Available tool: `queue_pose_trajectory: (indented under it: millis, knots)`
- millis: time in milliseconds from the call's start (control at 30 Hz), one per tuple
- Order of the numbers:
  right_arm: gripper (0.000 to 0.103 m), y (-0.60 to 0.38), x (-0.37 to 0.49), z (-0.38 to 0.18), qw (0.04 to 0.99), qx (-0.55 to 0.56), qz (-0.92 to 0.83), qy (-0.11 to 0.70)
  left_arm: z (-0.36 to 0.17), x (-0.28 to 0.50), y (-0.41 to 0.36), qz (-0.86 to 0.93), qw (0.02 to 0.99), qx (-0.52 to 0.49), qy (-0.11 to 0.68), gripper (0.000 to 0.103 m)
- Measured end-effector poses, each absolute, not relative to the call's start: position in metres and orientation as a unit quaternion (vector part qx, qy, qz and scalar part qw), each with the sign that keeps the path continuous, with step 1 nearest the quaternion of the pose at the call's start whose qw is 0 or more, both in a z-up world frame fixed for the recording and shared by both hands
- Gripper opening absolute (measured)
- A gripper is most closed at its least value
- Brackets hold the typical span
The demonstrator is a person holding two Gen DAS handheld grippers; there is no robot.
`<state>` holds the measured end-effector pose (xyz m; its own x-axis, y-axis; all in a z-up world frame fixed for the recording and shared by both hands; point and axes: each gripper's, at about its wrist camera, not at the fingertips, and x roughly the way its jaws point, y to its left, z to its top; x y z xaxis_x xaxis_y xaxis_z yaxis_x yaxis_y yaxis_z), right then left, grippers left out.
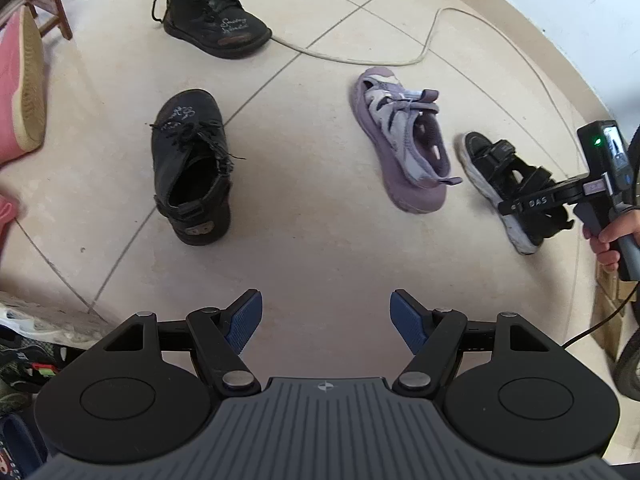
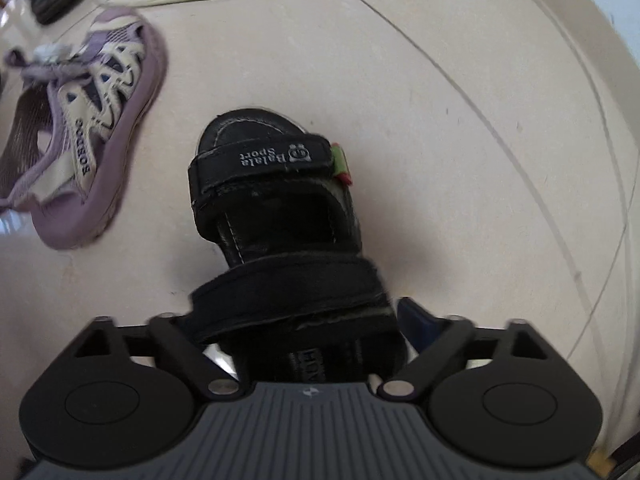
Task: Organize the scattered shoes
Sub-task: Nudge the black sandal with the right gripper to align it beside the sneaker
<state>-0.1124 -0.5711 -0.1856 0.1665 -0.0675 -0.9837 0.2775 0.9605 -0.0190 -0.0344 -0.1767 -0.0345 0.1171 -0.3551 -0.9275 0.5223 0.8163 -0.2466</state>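
A black strap sandal (image 2: 272, 184) lies on the tiled floor, toe pointing away. My right gripper (image 2: 298, 312) points down over its heel end, open, with the heel strap between the fingers; the right blue pad (image 2: 416, 316) sits close beside the strap and the left pad is hidden under it. The left wrist view shows the same sandal (image 1: 504, 184) at the right, under the hand-held right gripper body (image 1: 600, 184). My left gripper (image 1: 326, 312) hangs open above bare floor with nothing between its pads. A purple sandal (image 1: 404, 140) lies left of the black one.
Two black lace-up boots (image 1: 192, 168) (image 1: 212, 16) lie apart on the floor. A pink shoe (image 1: 20, 84) is at the left edge, and more shoes (image 1: 24, 360) at lower left. A white cable (image 1: 360, 56) crosses the tiles. A wooden stool leg (image 1: 44, 0) stands far left.
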Motion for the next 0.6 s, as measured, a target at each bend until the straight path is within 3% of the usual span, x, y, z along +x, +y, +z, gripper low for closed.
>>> queue_pose_trajectory:
  millis: [333,600]
  knots:
    - [0.085,-0.602,-0.095,-0.183,0.750,0.146,-0.191,0.617,-0.039,-0.031,-0.176,-0.290,0.745,0.067,0.597,0.073]
    - [0.088,-0.629,-0.075,-0.184,0.744,0.159,-0.216,0.612,-0.039,-0.027,-0.177,-0.283,0.753,0.058,0.591,0.073]
